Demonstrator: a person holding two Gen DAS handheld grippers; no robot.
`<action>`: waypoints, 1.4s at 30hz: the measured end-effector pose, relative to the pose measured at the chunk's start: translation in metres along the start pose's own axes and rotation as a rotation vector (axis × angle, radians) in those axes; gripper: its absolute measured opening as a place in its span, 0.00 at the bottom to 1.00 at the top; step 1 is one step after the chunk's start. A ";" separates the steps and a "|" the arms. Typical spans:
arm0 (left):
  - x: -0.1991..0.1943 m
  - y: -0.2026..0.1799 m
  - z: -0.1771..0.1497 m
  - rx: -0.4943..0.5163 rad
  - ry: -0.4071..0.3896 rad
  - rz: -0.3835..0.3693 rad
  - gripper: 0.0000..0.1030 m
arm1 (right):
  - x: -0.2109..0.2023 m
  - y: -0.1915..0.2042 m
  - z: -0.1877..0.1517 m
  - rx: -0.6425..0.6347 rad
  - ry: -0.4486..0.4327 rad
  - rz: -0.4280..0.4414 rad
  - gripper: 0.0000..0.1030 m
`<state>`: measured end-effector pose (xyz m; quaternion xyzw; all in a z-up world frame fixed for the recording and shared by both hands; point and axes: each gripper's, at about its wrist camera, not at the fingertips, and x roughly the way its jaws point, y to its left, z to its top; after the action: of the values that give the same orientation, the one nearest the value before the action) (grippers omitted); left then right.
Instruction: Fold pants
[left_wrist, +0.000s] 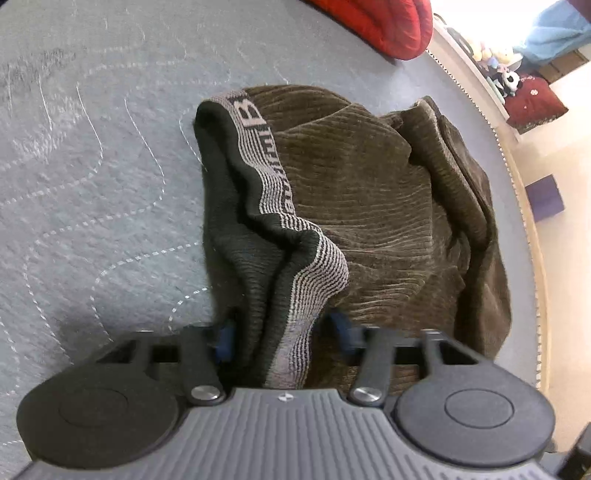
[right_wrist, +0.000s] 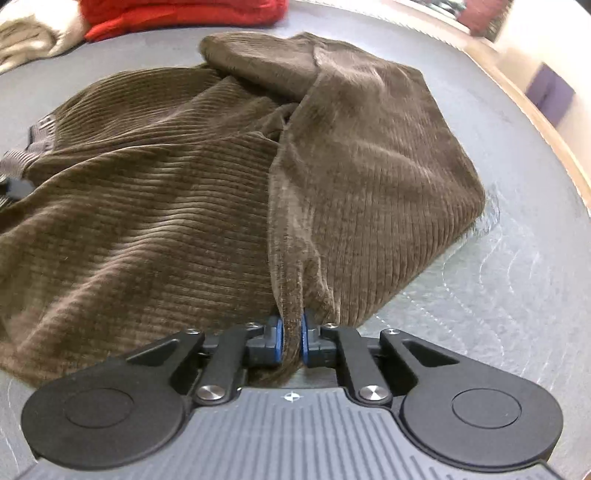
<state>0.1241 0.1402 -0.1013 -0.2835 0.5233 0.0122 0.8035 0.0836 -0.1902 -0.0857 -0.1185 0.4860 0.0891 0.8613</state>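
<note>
grey quilted bed (left_wrist: 92, 177) | both tools (left_wrist: 284, 332) (right_wrist: 291, 341) clamped on brown pants (right_wrist: 166, 192) | red bedding (left_wrist: 388, 26) behind

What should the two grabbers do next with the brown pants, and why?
Probably pull the two grippers gently apart to stretch the pants flat. The left gripper pinches the striped waistband and the right gripper pinches a fold of the brown cloth, yet the pants lie bunched and wrinkled on the grey quilted bed, too crumpled for a neat fold.
</note>
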 end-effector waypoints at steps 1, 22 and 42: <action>-0.003 -0.003 -0.001 0.021 -0.002 0.001 0.26 | -0.004 0.005 -0.002 -0.057 -0.003 0.016 0.08; -0.140 0.056 -0.057 0.378 0.035 0.270 0.37 | -0.109 0.092 -0.071 -0.662 -0.028 0.464 0.07; -0.108 -0.093 -0.071 0.367 -0.122 0.024 0.00 | -0.096 0.017 0.015 0.142 -0.153 0.217 0.27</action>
<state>0.0458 0.0593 0.0102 -0.1245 0.4705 -0.0569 0.8717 0.0425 -0.1735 0.0026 0.0029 0.4340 0.1557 0.8873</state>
